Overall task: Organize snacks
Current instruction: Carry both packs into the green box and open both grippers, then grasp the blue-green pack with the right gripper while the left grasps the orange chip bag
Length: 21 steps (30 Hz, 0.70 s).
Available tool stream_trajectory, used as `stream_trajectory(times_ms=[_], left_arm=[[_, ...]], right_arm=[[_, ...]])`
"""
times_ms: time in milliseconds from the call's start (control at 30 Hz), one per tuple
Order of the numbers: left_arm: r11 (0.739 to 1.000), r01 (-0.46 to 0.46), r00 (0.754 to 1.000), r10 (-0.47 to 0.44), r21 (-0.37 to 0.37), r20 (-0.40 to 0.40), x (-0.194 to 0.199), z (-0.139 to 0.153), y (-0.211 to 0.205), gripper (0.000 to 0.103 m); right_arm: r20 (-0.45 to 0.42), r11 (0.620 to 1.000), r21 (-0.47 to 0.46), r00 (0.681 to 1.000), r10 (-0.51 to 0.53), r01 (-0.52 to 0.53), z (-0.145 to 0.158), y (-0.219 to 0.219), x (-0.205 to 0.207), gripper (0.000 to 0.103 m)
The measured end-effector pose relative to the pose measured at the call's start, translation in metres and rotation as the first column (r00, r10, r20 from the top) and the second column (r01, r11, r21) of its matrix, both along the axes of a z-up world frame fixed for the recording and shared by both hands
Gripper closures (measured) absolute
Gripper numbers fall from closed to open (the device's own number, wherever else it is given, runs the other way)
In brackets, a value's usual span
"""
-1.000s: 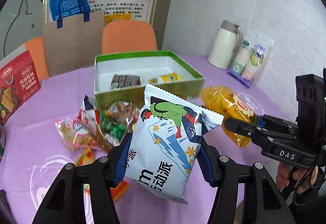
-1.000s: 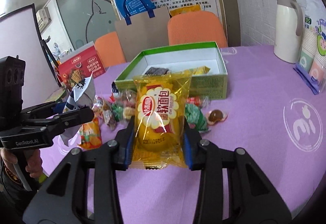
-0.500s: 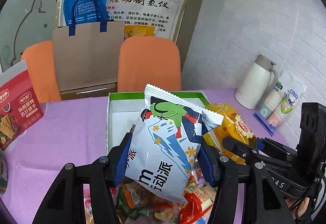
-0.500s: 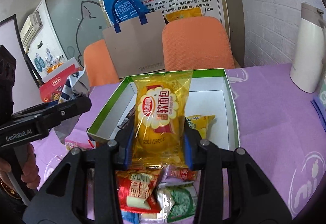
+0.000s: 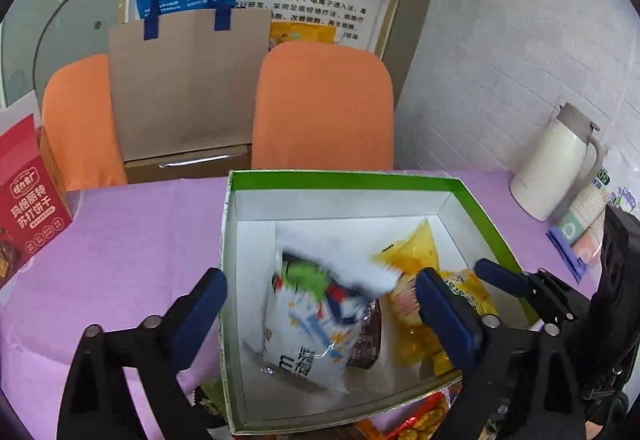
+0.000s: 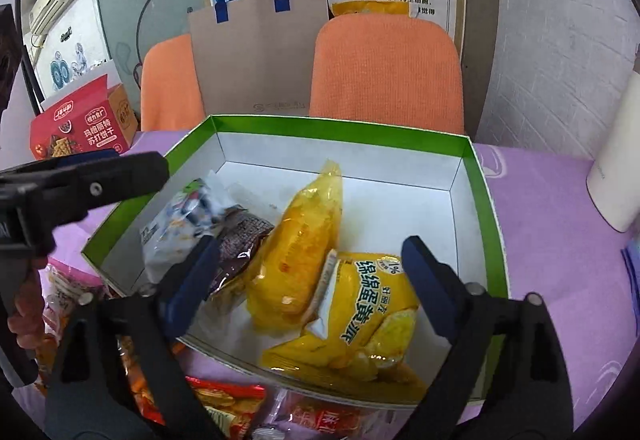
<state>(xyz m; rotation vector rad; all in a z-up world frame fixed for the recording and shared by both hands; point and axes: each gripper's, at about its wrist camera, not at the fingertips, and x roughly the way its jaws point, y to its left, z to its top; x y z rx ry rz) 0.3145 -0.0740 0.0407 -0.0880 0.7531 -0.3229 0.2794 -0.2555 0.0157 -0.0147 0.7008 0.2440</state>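
A green-rimmed white box (image 5: 340,176) (image 6: 340,128) stands on the purple table. My left gripper (image 5: 320,304) is open above it; the white-and-blue snack bag (image 5: 316,320) (image 6: 180,216) is loose in the box, blurred. My right gripper (image 6: 308,280) is open above the box; the yellow bread packet (image 6: 296,252) (image 5: 416,260) lies inside, apart from the fingers. A yellow egg-cake packet (image 6: 360,316) and a dark brown packet (image 6: 240,240) also lie in the box.
Loose snack packets (image 6: 224,404) lie on the table in front of the box. A red biscuit box (image 5: 28,200) stands at left, a white thermos (image 5: 552,168) and paper cups at right. Orange chairs (image 5: 324,108) and a paper bag stand behind.
Both grippers moved over the box and opened. The white-and-blue bag and the yellow bread packet were let go and have dropped into the box.
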Motion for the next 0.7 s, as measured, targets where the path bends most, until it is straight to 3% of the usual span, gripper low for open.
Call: stream_trajectory(times_ms=[67,367,700], left_arm=[[1.000,-0.009,1.000,0.009,-0.027,0.019,-0.003,0.002,0.006,0.000],[0.999,-0.030,0.999,0.030,0.013,0.025,-0.021,0.015,0.009,0.000],[0.998,-0.044,0.990,0.037,0.049,0.134,-0.093,0.060,0.005,0.000]], right_arm=[[0.008,1.000,0.010,1.000,0.002,-0.002,0.001,-0.004,-0.003,0.007],[0.039,0.999,0.027,0.999,-0.035,0.034,0.024,-0.009,-0.029,0.002],[0.107,0.998,0.057,0.994,-0.021,0.015,0.062,-0.008,-0.098,0.001]])
